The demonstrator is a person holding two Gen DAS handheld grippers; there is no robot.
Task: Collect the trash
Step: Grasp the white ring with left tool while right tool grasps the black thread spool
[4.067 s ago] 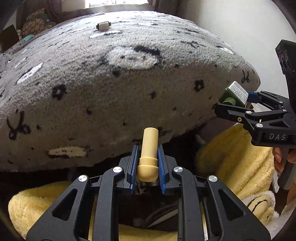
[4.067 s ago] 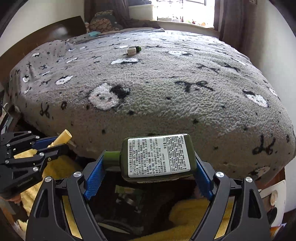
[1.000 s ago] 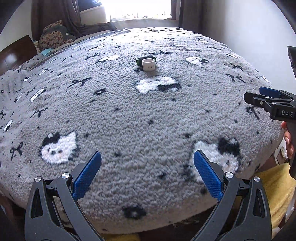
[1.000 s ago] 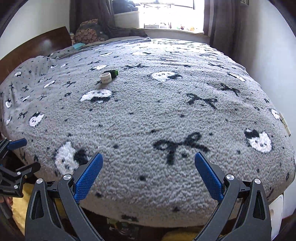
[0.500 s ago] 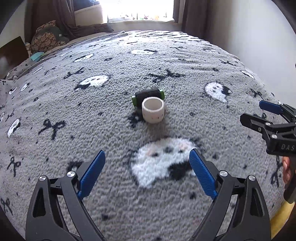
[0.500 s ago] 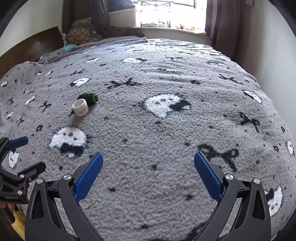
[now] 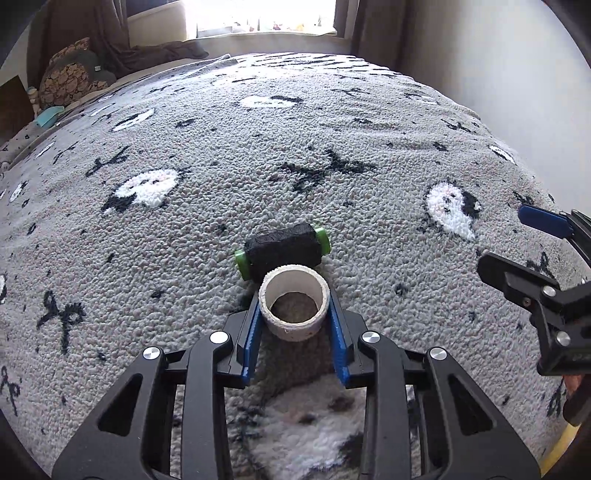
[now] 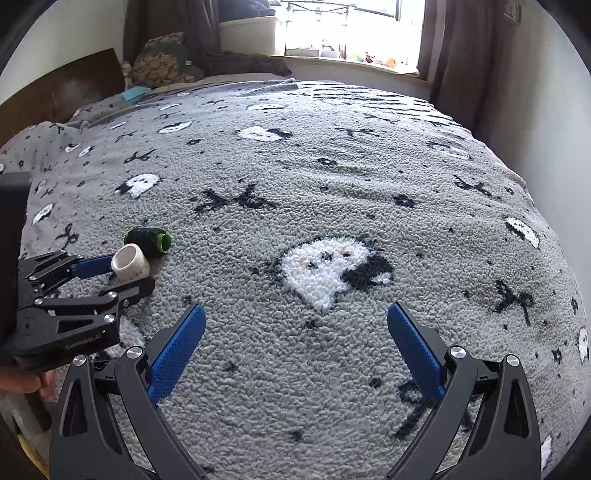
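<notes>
Left gripper [image 7: 294,321]: black frame, blue pads, jaws closing around a white tape roll [image 7: 294,308]; both pads sit against the roll's sides, and the roll rests on the bed with its open core facing up.

Right gripper [image 8: 295,354]: same make, jaws spread wide, nothing between them, hovering over the blanket to the right of the left gripper; its tips appear at the right edge of the left wrist view [image 7: 517,243].

Thread spool [image 7: 282,251]: black thread on a green core, lying on its side just behind the tape roll, touching or nearly touching it.

Blanket [image 7: 369,206]: grey fleece with white cat faces and black bows, covering the whole bed.

Pillow [image 8: 162,62]: dark patterned, at the head of the bed beside a wooden headboard [image 8: 62,92].

Window [image 8: 347,26]: bright, above a sill at the far end, with dark curtains [image 8: 439,51] beside it.
</notes>
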